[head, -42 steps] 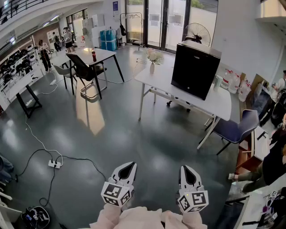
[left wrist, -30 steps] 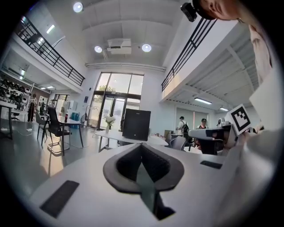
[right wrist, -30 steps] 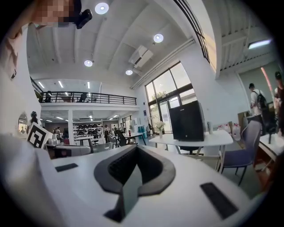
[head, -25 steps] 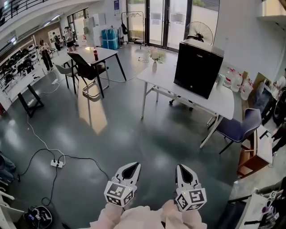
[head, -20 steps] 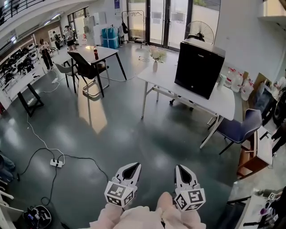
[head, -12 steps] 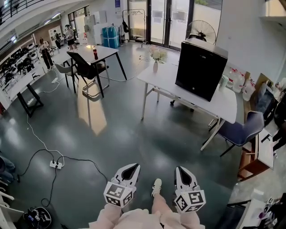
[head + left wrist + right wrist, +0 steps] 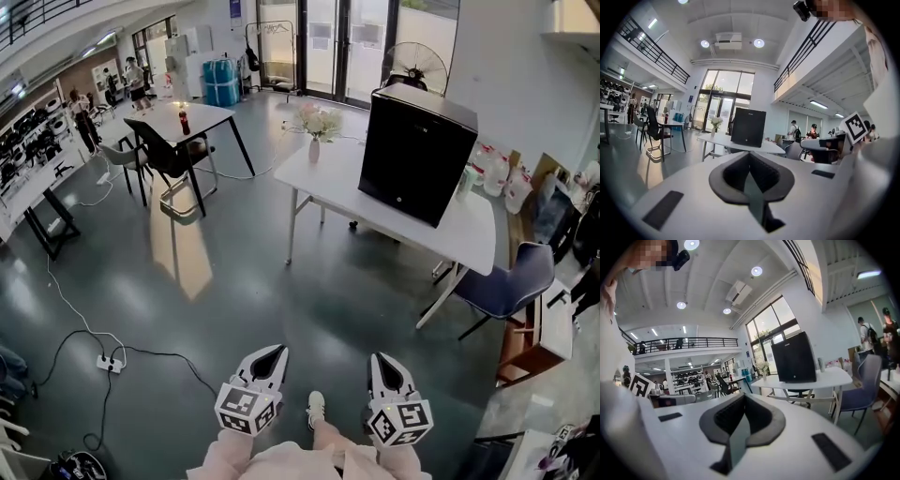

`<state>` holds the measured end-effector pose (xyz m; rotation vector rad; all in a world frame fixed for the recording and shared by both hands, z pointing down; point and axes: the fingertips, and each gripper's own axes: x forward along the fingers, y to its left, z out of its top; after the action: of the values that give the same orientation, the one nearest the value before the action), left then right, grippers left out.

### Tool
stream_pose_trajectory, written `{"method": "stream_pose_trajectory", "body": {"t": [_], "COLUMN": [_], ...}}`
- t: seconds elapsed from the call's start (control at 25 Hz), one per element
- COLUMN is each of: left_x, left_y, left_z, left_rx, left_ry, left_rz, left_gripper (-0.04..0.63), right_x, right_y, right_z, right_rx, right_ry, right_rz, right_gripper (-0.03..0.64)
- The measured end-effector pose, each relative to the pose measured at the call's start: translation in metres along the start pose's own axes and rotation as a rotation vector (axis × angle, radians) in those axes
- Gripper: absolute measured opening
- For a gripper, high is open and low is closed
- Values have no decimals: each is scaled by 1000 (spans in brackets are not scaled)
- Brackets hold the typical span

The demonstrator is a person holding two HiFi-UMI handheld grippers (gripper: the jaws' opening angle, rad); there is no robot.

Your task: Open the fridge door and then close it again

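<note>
A small black fridge [image 7: 417,150] stands with its door closed on a white table [image 7: 349,192] across the room. It also shows far ahead in the left gripper view [image 7: 747,126] and in the right gripper view [image 7: 793,357]. My left gripper [image 7: 272,352] and right gripper [image 7: 385,360] are held side by side low in the head view, over the dark floor, well short of the table. Both are shut with nothing between their jaws, as seen in the left gripper [image 7: 749,154] and right gripper [image 7: 743,398] views. A white shoe [image 7: 316,406] shows between them.
A vase of flowers [image 7: 314,125] and several bottles [image 7: 494,172] share the fridge's table. A blue chair [image 7: 506,281] stands at its right end. Further left are a second table with a red bottle [image 7: 184,121], a black chair [image 7: 155,157] and a floor cable with power strip [image 7: 108,361].
The table and fridge have come nearer and look larger in the head view. A shoe has stepped into view between the grippers. Both grippers stayed shut and side by side.
</note>
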<state>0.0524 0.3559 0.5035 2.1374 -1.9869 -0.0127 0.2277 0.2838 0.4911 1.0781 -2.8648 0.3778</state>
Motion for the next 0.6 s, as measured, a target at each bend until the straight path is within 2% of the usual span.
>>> {"method": "stream_pose_trajectory", "body": {"t": [0.28,0.6], "left_x": [58,116], "left_y": [20,63], "left_z": [28,36], "left_rx": [-1,-16], "left_ry": [-30,-19], "left_rz": [9,74], "left_gripper": [11,11], "right_x": [64,142], "right_y": [-32,-59], "right_z": [24,35], "right_rx": [-5,-21], "right_ry": [1,26], "right_rz": [13,62], "right_gripper": [11,11]}}
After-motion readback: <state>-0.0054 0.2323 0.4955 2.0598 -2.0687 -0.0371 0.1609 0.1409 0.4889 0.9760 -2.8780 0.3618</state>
